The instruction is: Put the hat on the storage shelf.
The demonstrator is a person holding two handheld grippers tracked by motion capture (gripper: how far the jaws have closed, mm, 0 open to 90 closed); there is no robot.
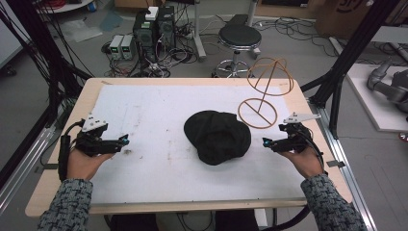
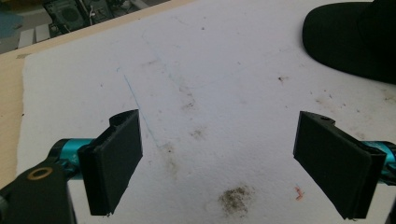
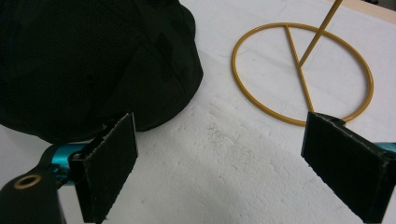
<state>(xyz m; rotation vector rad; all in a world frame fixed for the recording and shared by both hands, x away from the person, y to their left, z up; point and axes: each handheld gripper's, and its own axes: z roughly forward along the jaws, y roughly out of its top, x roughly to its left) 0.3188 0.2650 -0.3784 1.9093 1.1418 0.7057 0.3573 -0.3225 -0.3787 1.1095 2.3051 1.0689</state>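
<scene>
Hat (image 1: 217, 135): is lying in the middle of the white mat (image 1: 144, 115), just beside the base ring of the wire stand (image 1: 258, 113)
Left gripper (image 1: 124, 140): is resting at the left of the mat, jaws released and wide, nothing between them
Right gripper (image 1: 266, 143): is hovering near the hat's right edge, jaws spread wide, grasping nothing
</scene>
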